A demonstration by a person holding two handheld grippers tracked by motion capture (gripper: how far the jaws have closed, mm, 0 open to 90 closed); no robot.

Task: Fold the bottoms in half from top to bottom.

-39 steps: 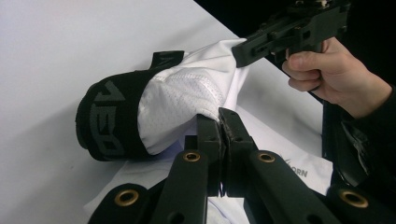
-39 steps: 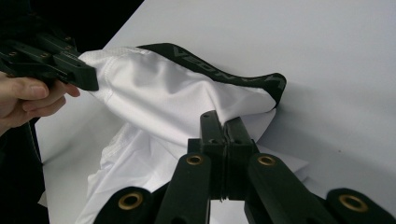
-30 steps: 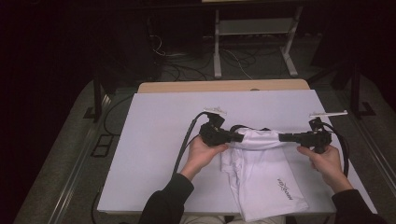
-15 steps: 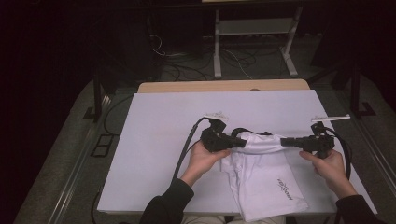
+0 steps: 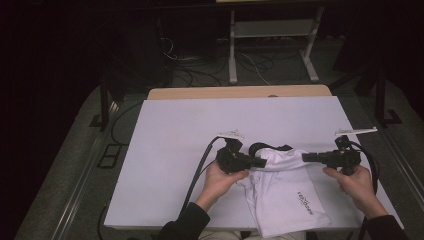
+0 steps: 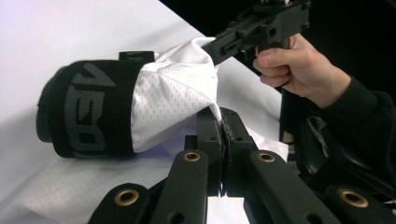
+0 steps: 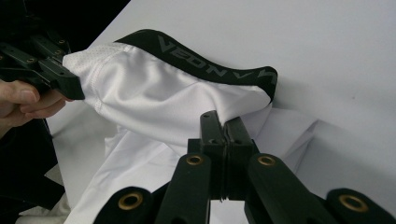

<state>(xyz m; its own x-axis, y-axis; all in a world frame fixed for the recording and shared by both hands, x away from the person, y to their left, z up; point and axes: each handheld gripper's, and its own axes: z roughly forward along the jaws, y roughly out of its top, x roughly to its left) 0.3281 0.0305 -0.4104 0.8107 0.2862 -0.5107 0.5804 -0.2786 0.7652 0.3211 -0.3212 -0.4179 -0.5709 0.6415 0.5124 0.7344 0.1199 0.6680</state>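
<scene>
One white table point(image 5: 170, 150) fills the middle of the high view, a flat rectangular sheet with a smooth matte surface; a strip of bare wood point(image 5: 240, 92) shows along its edge at 12 o'clock. Beyond that edge, at 12 to 1 o'clock, one pale metal stand point(image 5: 272, 35) rises from a dark floor strewn with loose cables point(image 5: 200, 75). Nothing lies on the table between the two hands and the garment.

One white garment point(image 5: 282, 192) sits at 5 o'clock on the table, of fine perforated mesh, soft and creased, with a small dark print on its lower fold. Its one black elastic waistband point(image 6: 84, 112), ribbed and woven with grey letters, curls up at the garment's 12 o'clock edge.

Two black grippers hold it up. The left gripper point(image 6: 223, 135) has its jaws pressed together on a pinch of the mesh at the garment's 9 o'clock corner. The right gripper point(image 7: 225, 135), at the 3 o'clock corner, is likewise clamped on a fold of the white cloth. The fabric stretches taut between them, just off the table.
</scene>
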